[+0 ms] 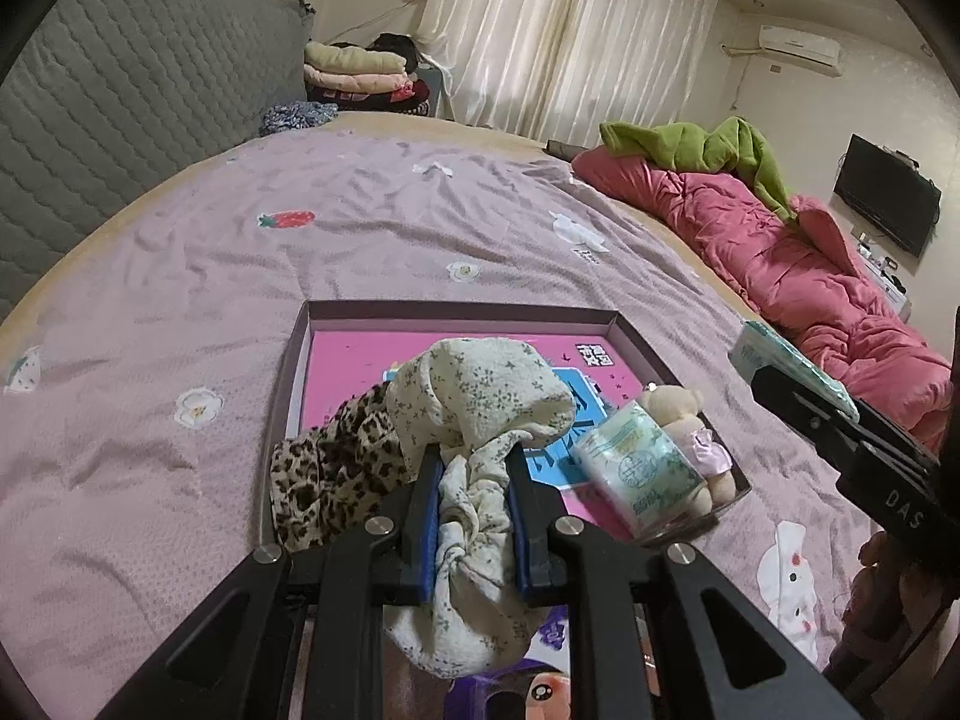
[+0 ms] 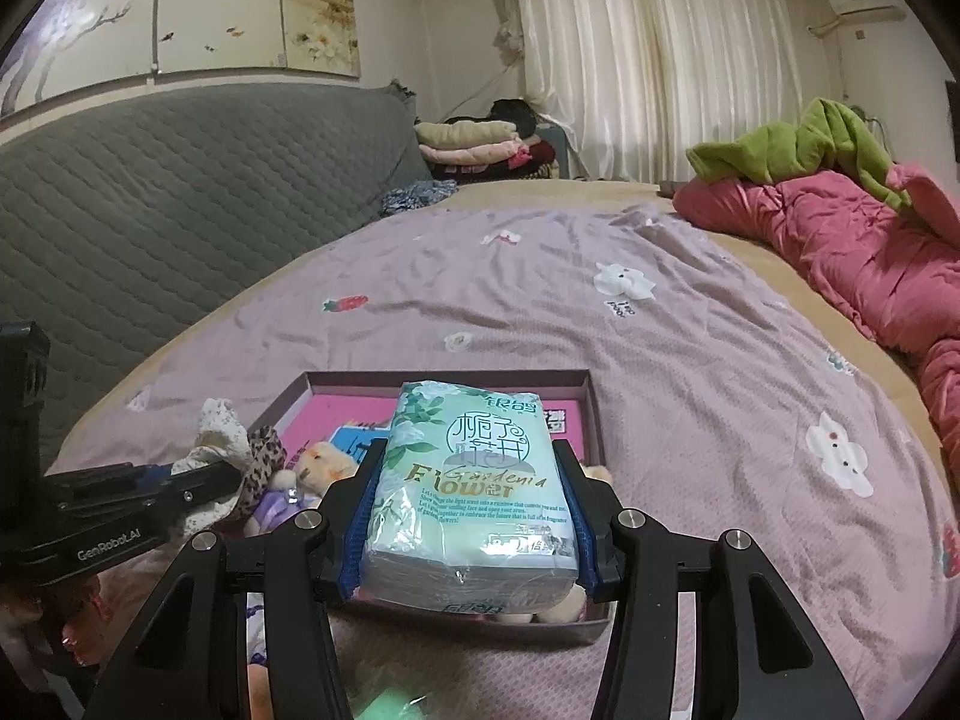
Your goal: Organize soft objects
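The left gripper is closed on a cream cloth with small flowers, and its fingers squeeze the bunched middle part, so the cloth swells above them and hangs down below. This cloth is held over the near left part of the shallow box with a pink floor, which lies on the bed. A leopard cloth lies over the left wall of the box, just beside the cream one. The right gripper is closed on a green tissue pack, with one finger on each long side, and holds it above the near right part of the box. In the box there is already another tissue pack touching a small teddy bear. The cream cloth looks very light and limp, so I think it will fold and spread when it is let go; a grip on the gathered middle seems best. The tissue pack seems light and soft with a smooth wrapper that may slip, so the flat sides are the good place to hold.
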`<action>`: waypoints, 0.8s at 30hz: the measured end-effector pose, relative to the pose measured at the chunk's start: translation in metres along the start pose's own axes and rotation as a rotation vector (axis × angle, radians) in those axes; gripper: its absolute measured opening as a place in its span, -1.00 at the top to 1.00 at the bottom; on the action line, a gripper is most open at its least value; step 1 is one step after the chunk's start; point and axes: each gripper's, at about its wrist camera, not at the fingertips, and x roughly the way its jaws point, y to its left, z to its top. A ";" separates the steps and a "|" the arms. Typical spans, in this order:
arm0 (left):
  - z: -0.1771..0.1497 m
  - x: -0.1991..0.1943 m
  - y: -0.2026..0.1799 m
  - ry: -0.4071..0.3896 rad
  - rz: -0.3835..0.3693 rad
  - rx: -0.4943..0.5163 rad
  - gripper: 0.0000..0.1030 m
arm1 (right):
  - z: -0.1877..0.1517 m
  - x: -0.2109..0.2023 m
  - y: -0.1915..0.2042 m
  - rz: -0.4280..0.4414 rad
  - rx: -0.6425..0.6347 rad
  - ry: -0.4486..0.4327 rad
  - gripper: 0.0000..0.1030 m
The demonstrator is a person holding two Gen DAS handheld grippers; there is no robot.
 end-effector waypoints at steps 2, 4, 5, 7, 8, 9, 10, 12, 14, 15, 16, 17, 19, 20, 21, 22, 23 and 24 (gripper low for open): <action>0.003 0.000 -0.001 -0.005 -0.005 0.001 0.63 | 0.003 -0.001 -0.002 -0.004 0.004 -0.010 -0.03; 0.006 0.001 -0.001 -0.011 -0.006 0.001 0.63 | 0.004 -0.001 -0.004 -0.010 0.002 -0.019 -0.03; 0.007 0.002 0.000 -0.012 -0.007 0.000 0.63 | 0.005 -0.001 -0.004 -0.011 0.000 -0.022 -0.03; 0.009 0.003 0.000 -0.012 -0.009 0.000 0.63 | 0.007 -0.001 -0.005 -0.011 -0.006 -0.028 -0.03; 0.009 0.004 -0.001 -0.013 -0.009 0.002 0.63 | 0.009 -0.001 -0.005 -0.017 -0.015 -0.031 -0.03; 0.010 0.004 -0.001 -0.013 -0.011 0.005 0.63 | 0.010 -0.001 -0.005 -0.020 -0.022 -0.034 -0.03; 0.010 0.004 -0.002 -0.014 -0.011 0.007 0.63 | 0.012 0.000 -0.005 -0.023 -0.030 -0.039 -0.03; 0.010 0.006 -0.004 -0.012 -0.016 0.014 0.63 | 0.015 0.000 -0.005 -0.024 -0.036 -0.047 -0.03; 0.011 0.008 -0.006 -0.011 -0.021 0.018 0.63 | 0.017 0.001 -0.005 -0.021 -0.039 -0.053 -0.03; 0.012 0.009 -0.007 -0.008 -0.028 0.017 0.63 | 0.018 0.002 -0.005 -0.020 -0.043 -0.053 -0.03; 0.013 0.010 -0.008 -0.009 -0.028 0.019 0.63 | 0.018 0.002 -0.004 -0.024 -0.052 -0.054 -0.03; 0.013 0.011 -0.009 -0.011 -0.027 0.022 0.63 | 0.019 0.002 -0.004 -0.025 -0.058 -0.054 -0.03; 0.015 0.012 -0.011 -0.013 -0.032 0.028 0.63 | 0.019 0.003 -0.003 -0.025 -0.063 -0.054 -0.03; 0.015 0.012 -0.011 -0.015 -0.030 0.032 0.63 | 0.020 0.004 -0.003 -0.025 -0.066 -0.053 -0.03; 0.015 0.014 -0.012 -0.013 -0.033 0.035 0.63 | 0.020 0.005 -0.003 -0.024 -0.068 -0.053 -0.03; 0.015 0.015 -0.012 -0.012 -0.036 0.034 0.63 | 0.021 0.005 -0.003 -0.027 -0.070 -0.054 -0.03; 0.016 0.016 -0.013 -0.010 -0.039 0.033 0.63 | 0.021 0.006 -0.003 -0.026 -0.071 -0.056 -0.03; 0.016 0.017 -0.014 -0.010 -0.040 0.036 0.63 | 0.022 0.006 -0.003 -0.025 -0.071 -0.058 -0.03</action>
